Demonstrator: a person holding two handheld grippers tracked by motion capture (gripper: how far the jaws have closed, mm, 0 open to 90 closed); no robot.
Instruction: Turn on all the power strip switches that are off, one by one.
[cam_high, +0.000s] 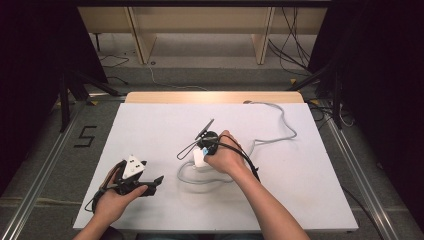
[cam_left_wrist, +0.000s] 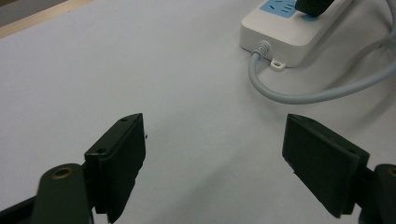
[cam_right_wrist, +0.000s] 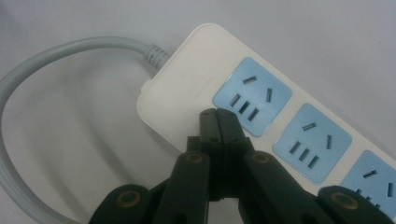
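Power strip (cam_right_wrist: 196, 79) lies mid-table on the white sheet (cam_high: 150, 130), its grey cable (cam_right_wrist: 28, 93) looping beside it. Nearest, the left gripper (cam_left_wrist: 212, 154) waits with jaws wide apart and nothing between them, aimed at the strip's cable end. Farther in, the right gripper (cam_right_wrist: 218, 120) has its jaws pressed together, empty, with the tips at the strip's top by the first blue socket (cam_right_wrist: 252, 95). It looks like a press or nudge on the strip; next calls for steady downward pressure. The right gripper view shows three sockets; the high view (cam_high: 200, 159) shows little of the strip beyond the hand.
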